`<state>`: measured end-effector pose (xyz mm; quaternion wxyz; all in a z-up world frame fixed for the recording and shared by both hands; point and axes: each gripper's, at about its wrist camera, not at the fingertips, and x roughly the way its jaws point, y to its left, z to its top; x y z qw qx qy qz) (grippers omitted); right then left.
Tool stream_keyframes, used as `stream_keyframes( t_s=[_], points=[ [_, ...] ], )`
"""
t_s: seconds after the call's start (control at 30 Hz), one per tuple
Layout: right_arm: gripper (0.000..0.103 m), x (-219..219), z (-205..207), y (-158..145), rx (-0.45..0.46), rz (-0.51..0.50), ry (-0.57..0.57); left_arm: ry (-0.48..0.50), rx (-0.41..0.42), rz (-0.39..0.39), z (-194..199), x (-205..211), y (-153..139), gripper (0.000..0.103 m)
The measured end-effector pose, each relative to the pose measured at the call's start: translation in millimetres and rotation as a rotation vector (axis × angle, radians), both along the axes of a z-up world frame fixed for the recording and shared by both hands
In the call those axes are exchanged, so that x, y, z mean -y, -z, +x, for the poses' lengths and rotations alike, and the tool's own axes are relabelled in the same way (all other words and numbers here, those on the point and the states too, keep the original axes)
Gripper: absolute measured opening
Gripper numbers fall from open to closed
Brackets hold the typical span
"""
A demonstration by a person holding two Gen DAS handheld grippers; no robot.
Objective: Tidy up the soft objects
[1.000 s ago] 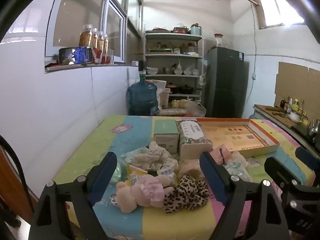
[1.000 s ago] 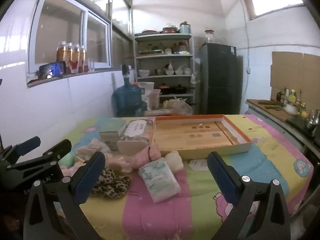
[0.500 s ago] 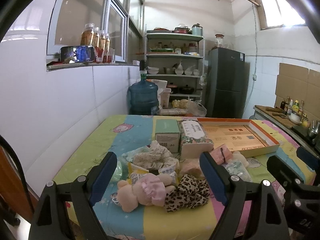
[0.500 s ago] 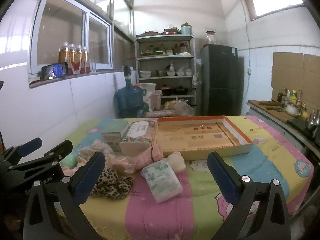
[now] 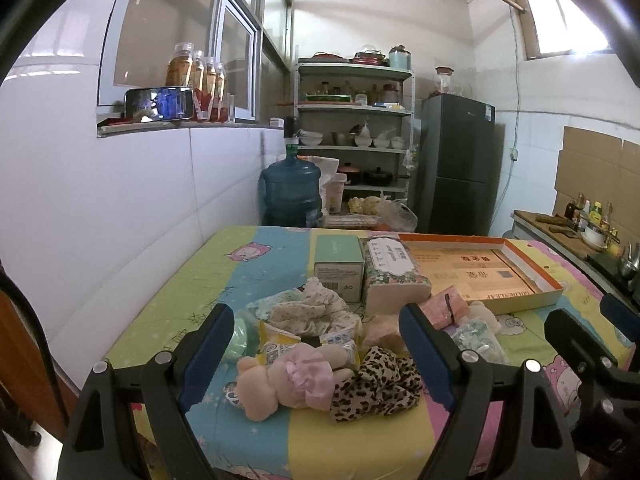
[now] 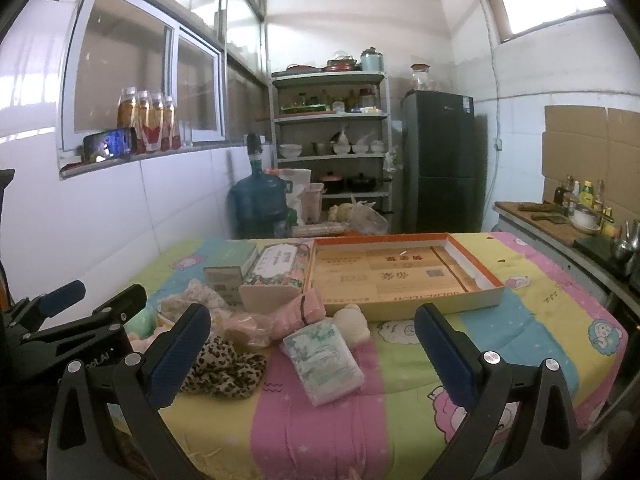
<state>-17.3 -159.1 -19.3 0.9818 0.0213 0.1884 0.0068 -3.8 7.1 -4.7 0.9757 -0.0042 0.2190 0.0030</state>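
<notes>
Hovering over the near edge of the counter [image 6: 560, 288], we hold both grippers spread wide and empty: the left gripper [image 5: 316, 344] frames the heap of soft things between its fingers [image 5: 208, 344], and the right gripper [image 6: 312, 344] hangs above the packet side with nothing between its fingers [image 6: 444, 344]. Between the left fingers, low and close, lies the plush doll [image 5: 288, 380] with its pink frill, and touching it toward the right finger is the leopard-print cloth [image 5: 376, 384]; beyond them sit crumpled floral cloth [image 5: 304, 308] and small yellow packets [image 5: 276, 344]. Between the right fingers we see the soft tissue pack [image 6: 324, 360], with a little white plush [image 6: 352, 320] and a pink roll [image 6: 300, 312] just past it. Farther ahead lies the shallow orange-edged box [image 6: 476, 268], which we judge to be the likely place for sorting. All of this should be light and yielding. The doll will squash, so we would close on its thick middle, not a limp limb. The leopard cloth will drape and may drag its neighbours, so a pinch at a bunched fold looks best. The tissue pack's wrapper looks slick; we would take it across its narrow width, near the middle, so it does not slide out.
</notes>
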Motion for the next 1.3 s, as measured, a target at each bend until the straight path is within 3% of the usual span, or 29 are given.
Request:
stream_keyframes(
  t_s=[1.3],
  points=[
    [0.102, -5.0, -4.2, 2.2, 0.004, 0.013, -0.030, 0.017, -0.002, -0.008, -1.9, 6.4, 2.8, 0.085]
  ],
)
